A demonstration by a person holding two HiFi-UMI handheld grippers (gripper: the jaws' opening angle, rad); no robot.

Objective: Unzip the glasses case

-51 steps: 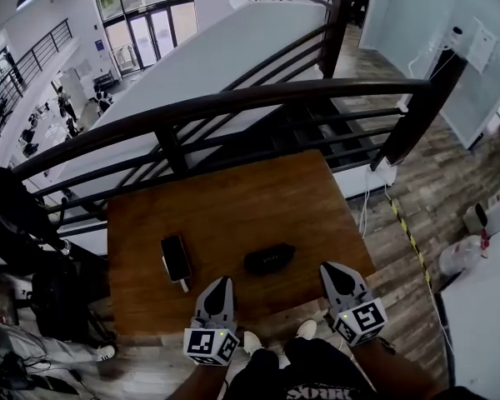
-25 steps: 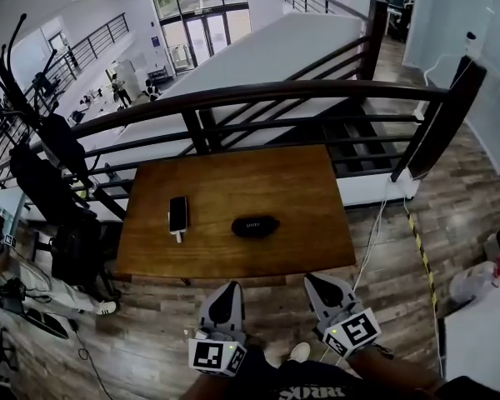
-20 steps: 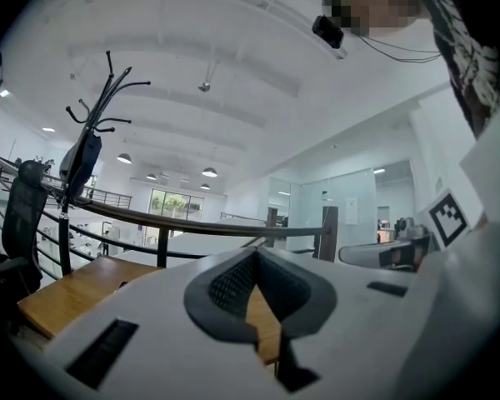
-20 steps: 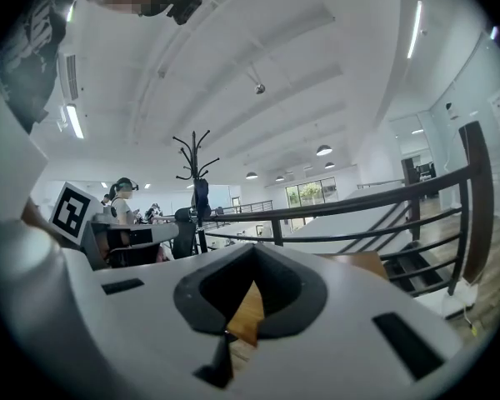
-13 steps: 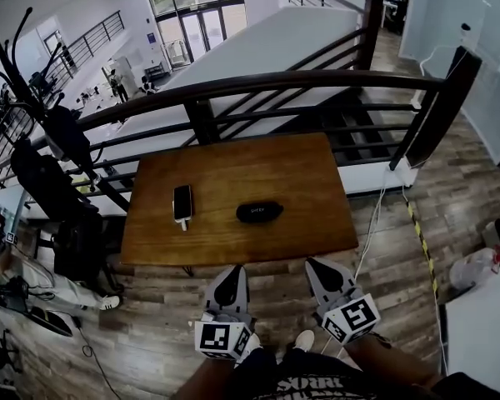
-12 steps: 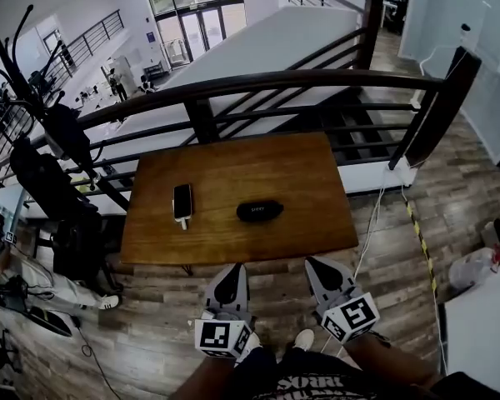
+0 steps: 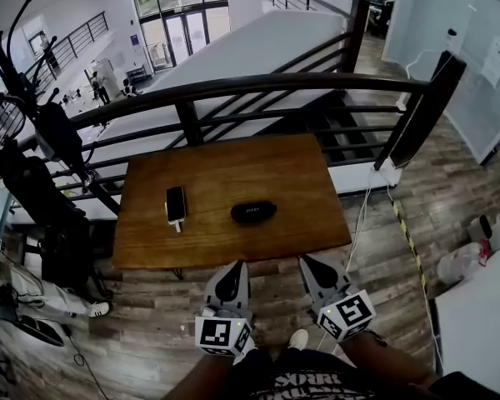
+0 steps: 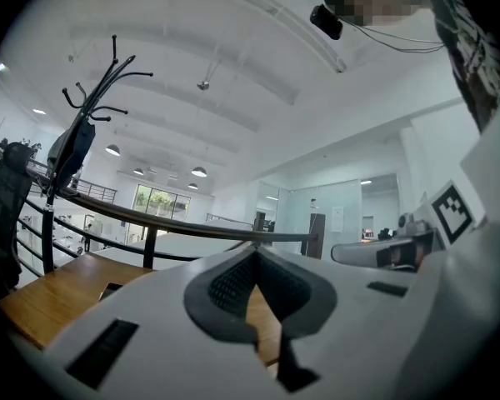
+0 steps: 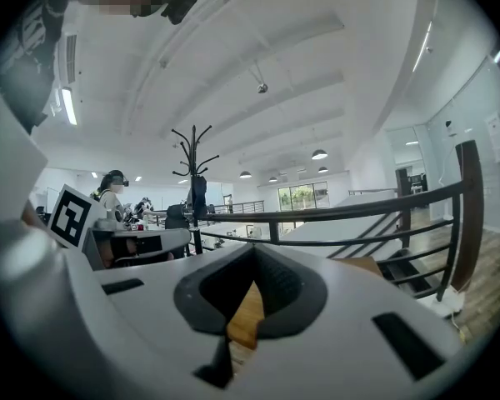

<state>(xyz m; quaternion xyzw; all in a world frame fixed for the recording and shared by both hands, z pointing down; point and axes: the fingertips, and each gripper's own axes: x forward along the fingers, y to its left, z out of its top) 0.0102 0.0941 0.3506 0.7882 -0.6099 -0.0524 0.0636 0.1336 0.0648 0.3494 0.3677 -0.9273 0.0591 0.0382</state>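
Wooden table (image 7: 267, 173) at the centre of the head view, backed by one dark curved railing (image 7: 233, 86), with plank floor (image 7: 142, 323) around it. Two things lie on the table: one black glasses case (image 7: 252, 212), closed, near the middle, and one dark phone (image 7: 175, 204) to its left, well apart from it. Two grippers sit low in the frame, over the floor and short of the table's near edge – left gripper (image 7: 232, 270) and right gripper (image 7: 310, 265), side by side. Each gripper view shows its jaws closed tip to tip with nothing between them – neither gripper touches the case
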